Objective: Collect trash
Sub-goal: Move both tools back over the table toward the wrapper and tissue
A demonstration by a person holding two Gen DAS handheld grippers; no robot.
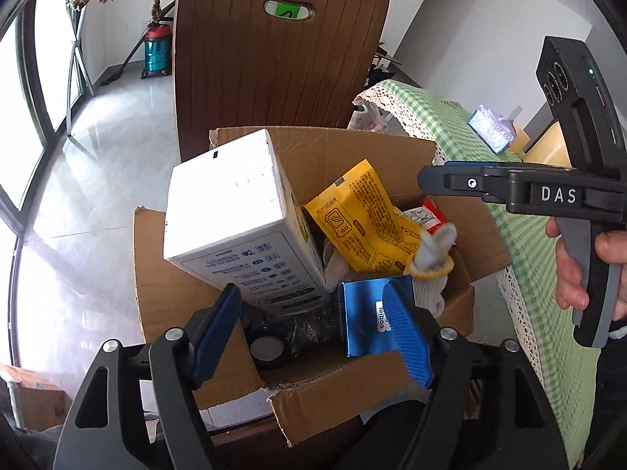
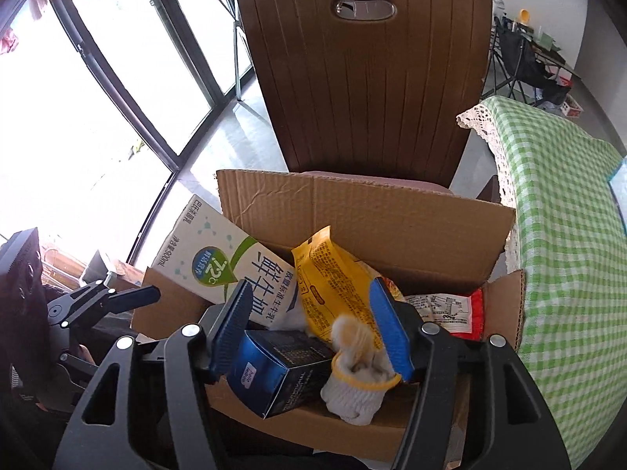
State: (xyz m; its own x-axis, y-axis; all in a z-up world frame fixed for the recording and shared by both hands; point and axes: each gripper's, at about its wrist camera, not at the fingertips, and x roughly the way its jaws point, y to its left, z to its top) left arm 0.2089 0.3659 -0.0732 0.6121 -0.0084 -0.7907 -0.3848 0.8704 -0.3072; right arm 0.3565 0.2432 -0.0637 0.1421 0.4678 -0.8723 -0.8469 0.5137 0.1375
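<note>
We see a brown cardboard box [image 1: 298, 403] holding a white milk carton [image 1: 231, 215], a yellow snack packet [image 1: 360, 215] and a blue box [image 1: 364, 317]; at right, a green-and-white checked tablecloth [image 2: 568, 203]; above, a brown ribbed chair [image 2: 364, 78].

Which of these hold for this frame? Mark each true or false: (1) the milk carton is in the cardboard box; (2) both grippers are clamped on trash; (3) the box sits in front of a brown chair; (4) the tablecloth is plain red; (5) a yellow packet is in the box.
1. True: the milk carton leans inside the cardboard box.
2. False: the left gripper and right gripper are both open, holding nothing.
3. True: the brown chair stands right behind the box.
4. False: the tablecloth is green-and-white checked with a lace edge.
5. True: the yellow packet lies among the trash.
</note>
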